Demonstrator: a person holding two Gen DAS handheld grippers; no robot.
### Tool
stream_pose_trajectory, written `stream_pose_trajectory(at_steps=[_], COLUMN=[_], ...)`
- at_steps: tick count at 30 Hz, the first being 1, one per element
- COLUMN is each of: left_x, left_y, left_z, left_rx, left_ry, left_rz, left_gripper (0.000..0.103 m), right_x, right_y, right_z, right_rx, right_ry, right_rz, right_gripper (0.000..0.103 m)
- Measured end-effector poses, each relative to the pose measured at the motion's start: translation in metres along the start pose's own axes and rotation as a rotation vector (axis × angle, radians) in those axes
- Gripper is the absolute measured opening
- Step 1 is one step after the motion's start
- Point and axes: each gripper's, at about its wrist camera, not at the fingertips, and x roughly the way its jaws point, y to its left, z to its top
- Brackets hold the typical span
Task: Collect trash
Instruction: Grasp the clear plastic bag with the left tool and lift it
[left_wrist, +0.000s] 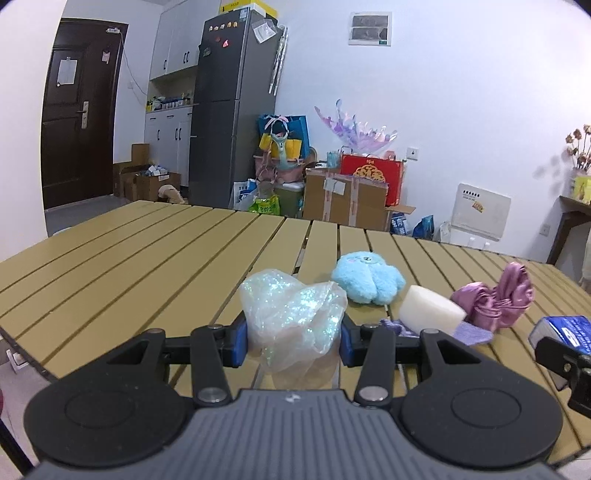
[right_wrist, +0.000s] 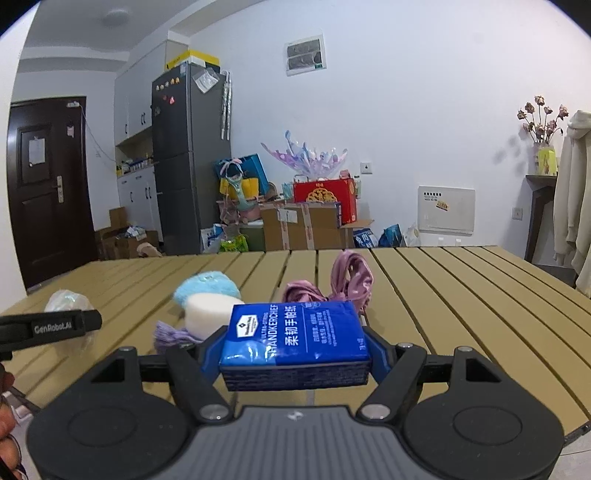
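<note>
My left gripper (left_wrist: 293, 341) is shut on a crumpled, glittery clear plastic bag (left_wrist: 291, 314) held just above the slatted table; the bag also shows in the right wrist view (right_wrist: 68, 301) at far left. My right gripper (right_wrist: 295, 354) is shut on a blue tissue pack (right_wrist: 295, 332), seen at the right edge of the left wrist view (left_wrist: 565, 328). On the table lie a blue plush toy (left_wrist: 365, 277), a white sponge block (left_wrist: 430, 310), a purple knitted cloth (left_wrist: 474, 332) and a pink satin cloth (left_wrist: 496, 299).
The tan slatted table (left_wrist: 147, 258) stretches away to the left and back. Beyond its far edge stand a grey fridge (left_wrist: 232, 110), cardboard boxes (left_wrist: 343, 201) and bags. A dark door (left_wrist: 77, 114) is at far left.
</note>
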Motion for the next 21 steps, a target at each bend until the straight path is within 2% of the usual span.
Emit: stream_pose_trajectory(at_steps=[14, 21], left_x=[-0.092, -0.135], left_y=[0.012, 0.014], left_z=[-0.002, -0.01], left_rx=[0.014, 0.059], left_ry=[-0.03, -0.037], left_rz=[-0.053, -0.044], left_gripper=[0.046, 0.046], right_x=[-0.088, -0.138], right_y=[0.013, 0.019], right_z=[-0.002, -0.005], right_rx=[-0.084, -0.113], right_ry=[0.019, 0.024], right_rz=[0.027, 0.042], right_gripper=[0.073, 0.073])
